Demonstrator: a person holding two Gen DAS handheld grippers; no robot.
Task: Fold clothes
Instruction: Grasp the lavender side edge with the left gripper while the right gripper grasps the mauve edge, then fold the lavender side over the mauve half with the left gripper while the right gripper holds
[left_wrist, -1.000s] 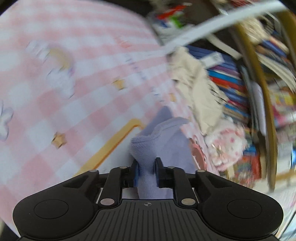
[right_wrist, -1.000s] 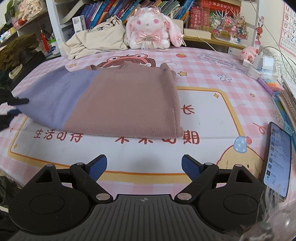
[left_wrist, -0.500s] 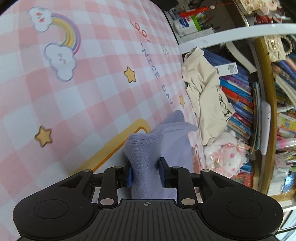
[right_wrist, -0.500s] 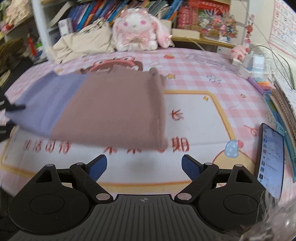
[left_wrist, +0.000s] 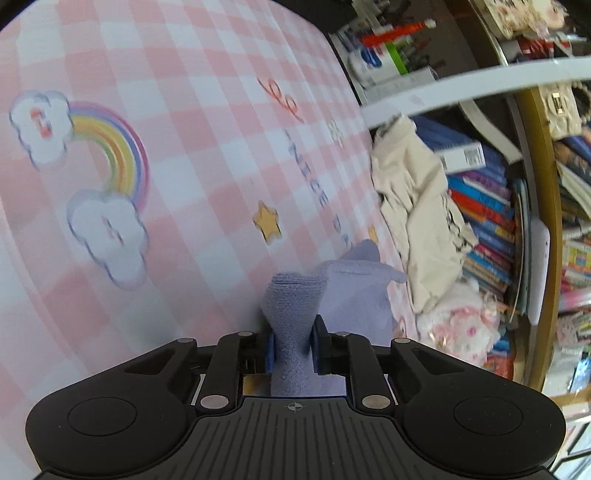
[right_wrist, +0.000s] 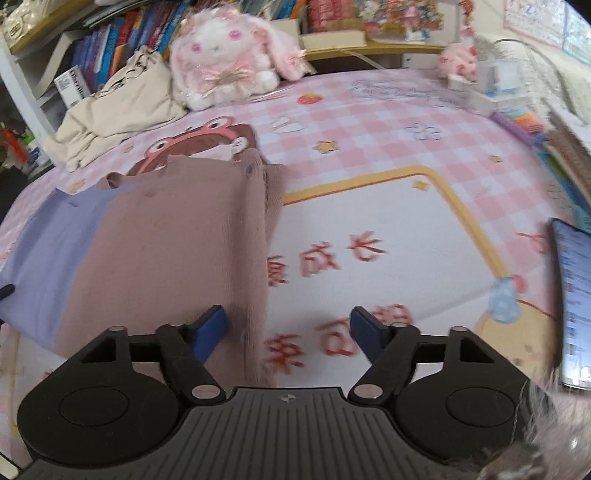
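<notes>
A folded garment, brown (right_wrist: 177, 240) with a lavender part (right_wrist: 48, 251), lies on the pink checked mat (right_wrist: 388, 140). In the left wrist view my left gripper (left_wrist: 291, 347) is pinched on a bunched fold of the lavender part (left_wrist: 354, 295), and its jaws are still closing. The cloth rises from the pads and hangs just above the mat. My right gripper (right_wrist: 290, 326) is low over the brown part's right edge. That edge lies between its fingers, closer to the left pad (right_wrist: 212, 326). Its jaws are closing, and the pads do not press on the cloth.
A cream garment (right_wrist: 110, 110) is heaped at the mat's far left, beside a plush rabbit (right_wrist: 225, 70). Bookshelves (left_wrist: 491, 206) stand behind them. A phone (right_wrist: 572, 295) lies at the mat's right edge, with small items and cables at the far right.
My right gripper has moved in over the garment's right edge, rolled, and its jaws have narrowed. My left gripper has shifted across the mat with the lavender fold still pinched.
</notes>
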